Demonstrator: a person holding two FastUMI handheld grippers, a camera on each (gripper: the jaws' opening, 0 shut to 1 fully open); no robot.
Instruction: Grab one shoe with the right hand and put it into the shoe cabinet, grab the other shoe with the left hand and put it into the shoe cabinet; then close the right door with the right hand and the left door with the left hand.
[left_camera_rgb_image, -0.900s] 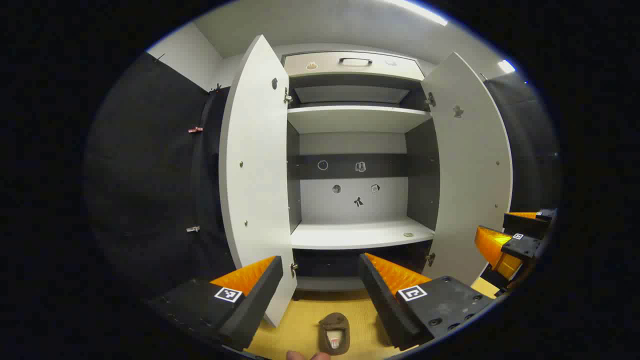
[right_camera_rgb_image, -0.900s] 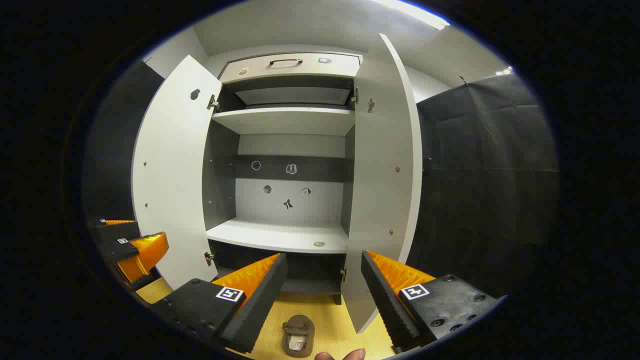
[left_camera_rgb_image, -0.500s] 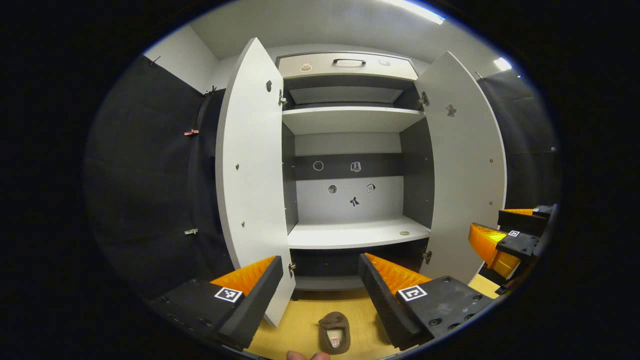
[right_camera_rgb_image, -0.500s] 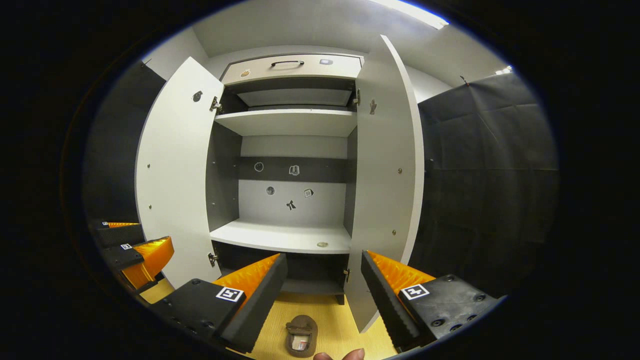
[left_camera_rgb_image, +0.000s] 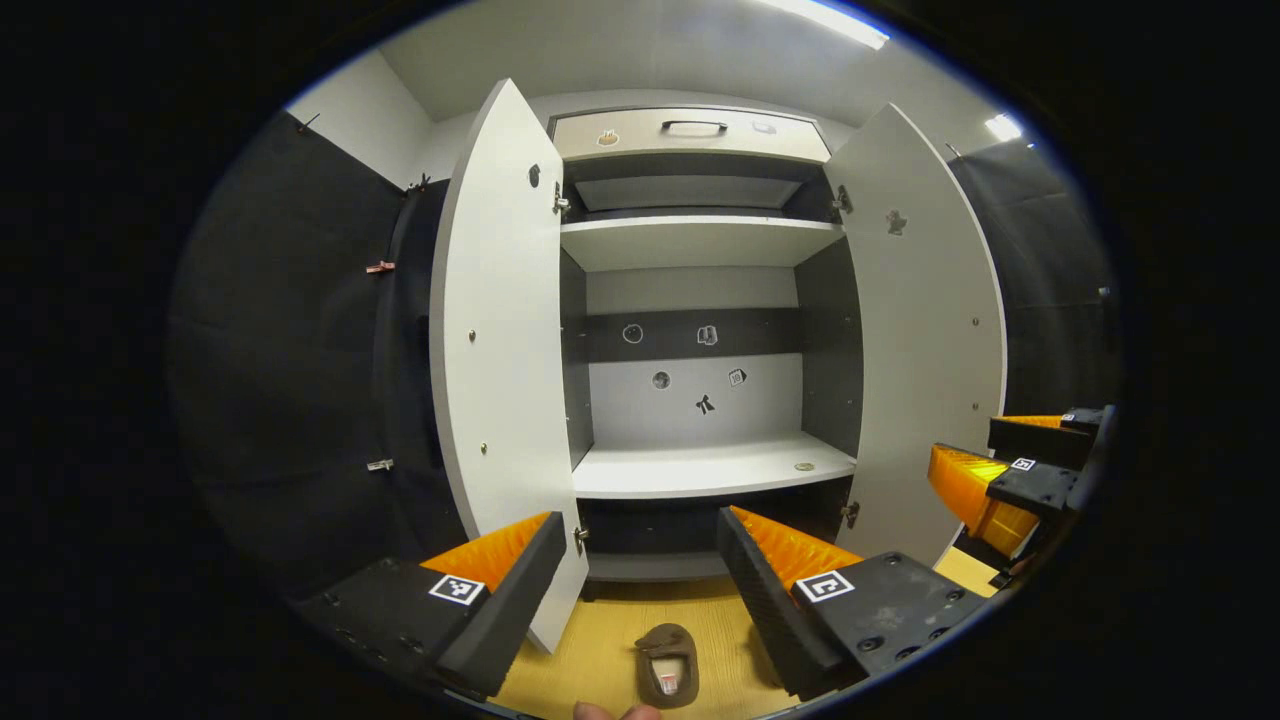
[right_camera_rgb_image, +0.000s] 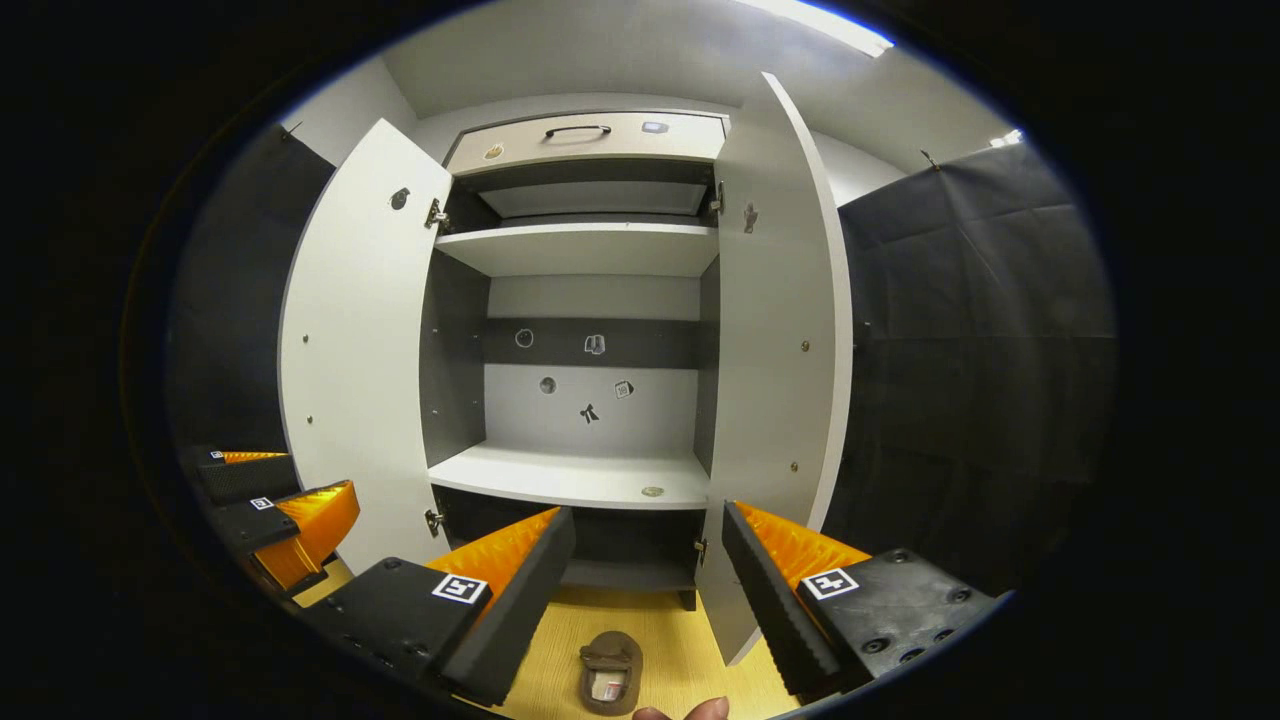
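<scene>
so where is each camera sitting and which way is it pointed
Left gripper view: rides on the left gripper, facing the open shoe cabinet with a shoe on the floor below; its own open jaws show, a fingertip at the bottom edge, and the right gripper at far right.
Right gripper view: rides on the right gripper, facing the same cabinet; its own open jaws show, the left gripper at far left.
Both share the cabinet and open doors.

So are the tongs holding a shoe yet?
No. Both left tongs and right tongs are open with nothing between them. A brown shoe lies on the floor below the left tongs, untouched.
</scene>
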